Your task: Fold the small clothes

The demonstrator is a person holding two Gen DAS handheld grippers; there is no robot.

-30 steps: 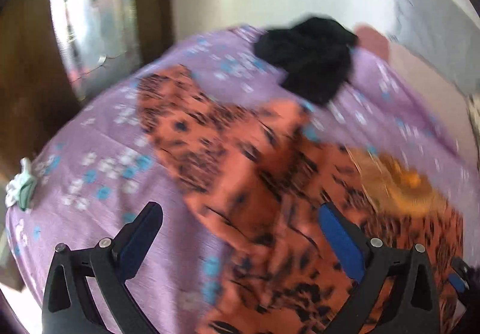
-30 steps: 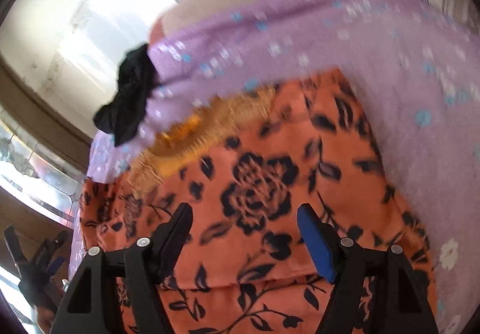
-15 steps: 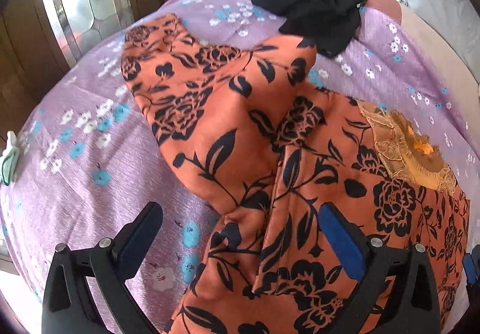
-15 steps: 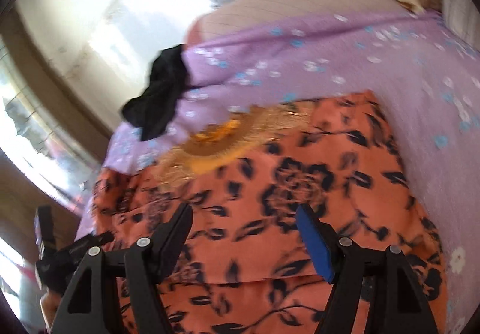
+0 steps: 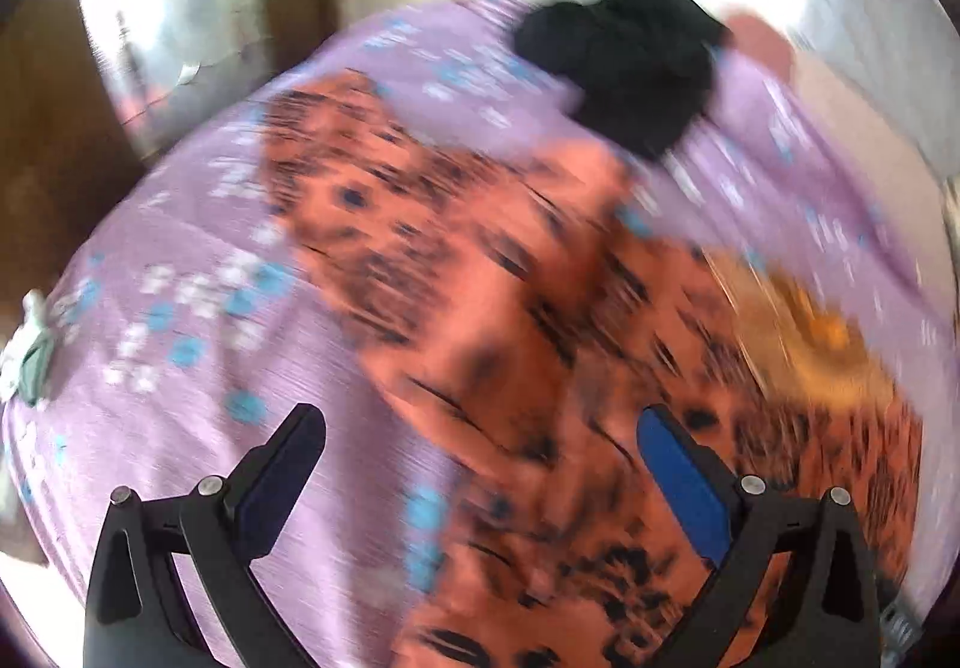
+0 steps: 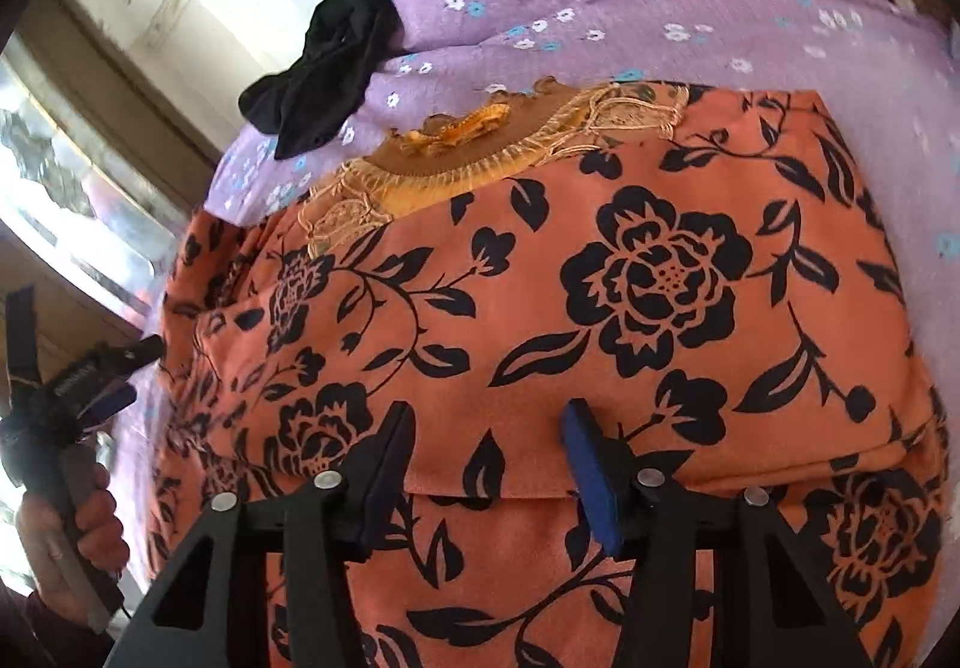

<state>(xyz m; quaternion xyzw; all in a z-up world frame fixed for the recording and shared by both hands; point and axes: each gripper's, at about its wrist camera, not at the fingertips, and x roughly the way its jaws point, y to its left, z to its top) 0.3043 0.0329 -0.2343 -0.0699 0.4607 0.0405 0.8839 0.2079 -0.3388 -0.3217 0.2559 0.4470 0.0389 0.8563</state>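
Orange floral garment [image 6: 630,272] spread flat on the lilac flowered bedsheet [image 6: 600,8], gold embroidered neckline toward the black garment [image 6: 330,74]. Right gripper [image 6: 486,428] closing over a folded hem edge, cloth between the jaws, not yet pinched. Best to seat deep, catching both layers. Left gripper [image 5: 480,440] spread wide, empty. Left view smeared; left-side sleeve layout unclear.

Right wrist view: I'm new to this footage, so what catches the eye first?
An orange garment with a bold black flower print fills the middle, spread on a purple sheet with small flowers. A gold embroidered neckline sits at its far edge, and a crumpled black cloth lies beyond. The right gripper is closing just above a fold.
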